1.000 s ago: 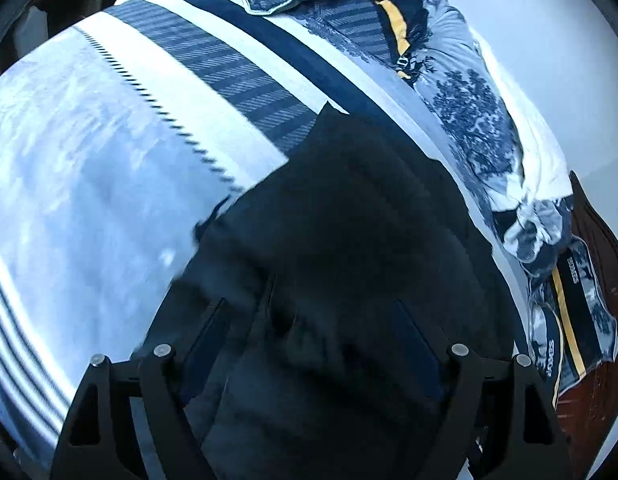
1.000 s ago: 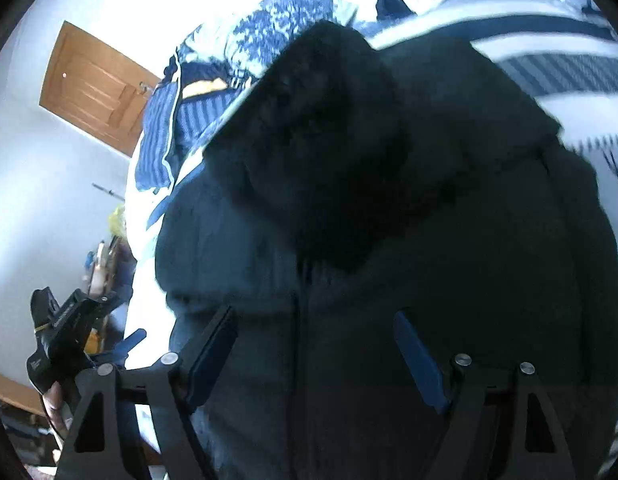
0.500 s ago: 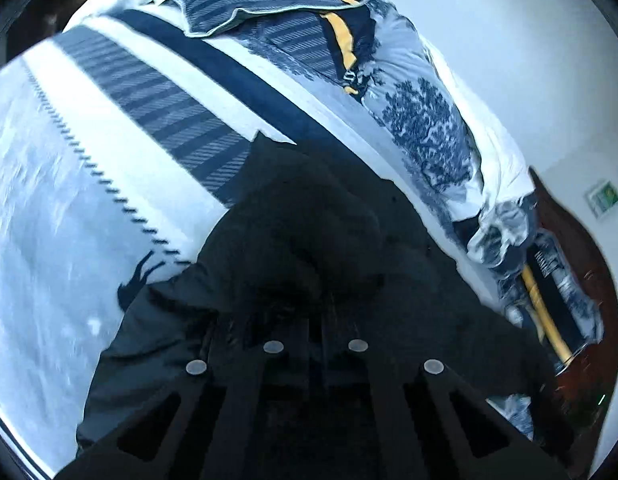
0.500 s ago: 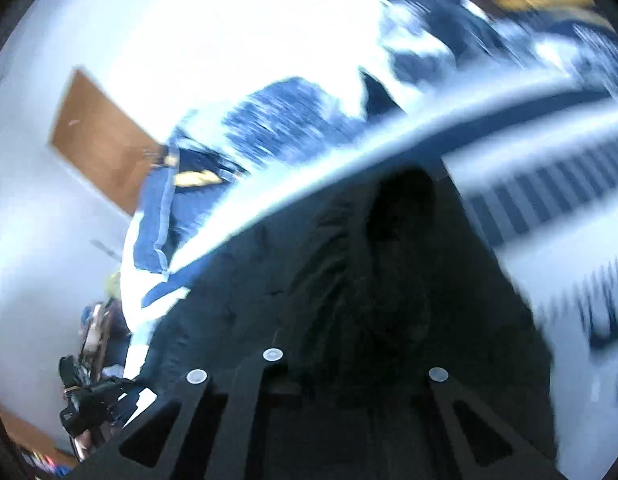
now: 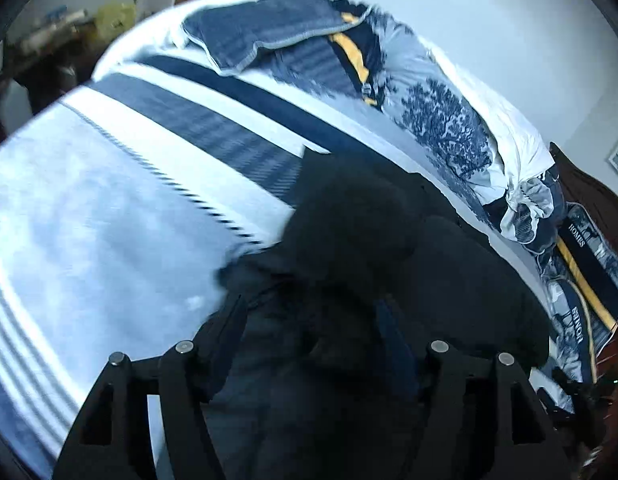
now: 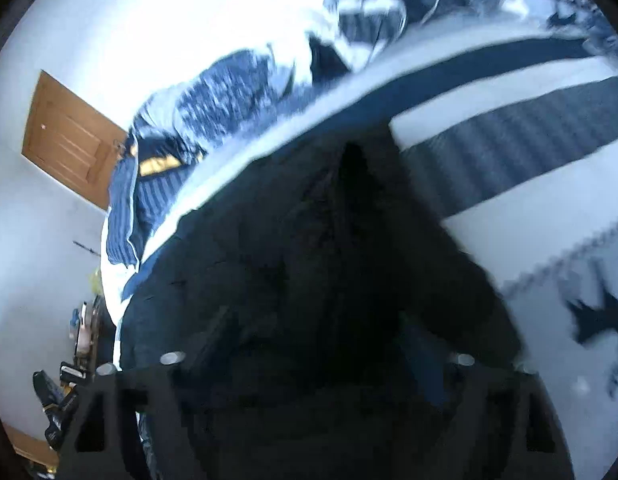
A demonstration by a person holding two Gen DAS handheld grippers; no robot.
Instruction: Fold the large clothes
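A big black hooded jacket (image 5: 349,216) lies on the striped blue-and-white bed blanket (image 5: 109,208), hood toward the pillows. In the left wrist view my left gripper (image 5: 313,332) hangs just over the jacket's lower part. Its jaws are opening, with bunched black cloth between the fingers and no pad pressing on it. The right wrist view shows the same jacket (image 6: 309,240) filling the middle of the picture. My right gripper (image 6: 317,340) is low over it, jaws opening too. Dark cloth lies between its fingers, which are hard to pick out against the black.
A striped pillow (image 5: 277,36) and a crumpled floral duvet (image 5: 441,120) are piled along the bed's far side by the white wall. A dark wooden headboard (image 5: 589,188) stands at the right. A wooden door (image 6: 69,140) and floor clutter (image 6: 81,332) are off the bed's left end.
Both grippers stood open a second ago, were shut on jacket cloth half a second ago, and now stand apart again. Both views have shifted across the jacket.
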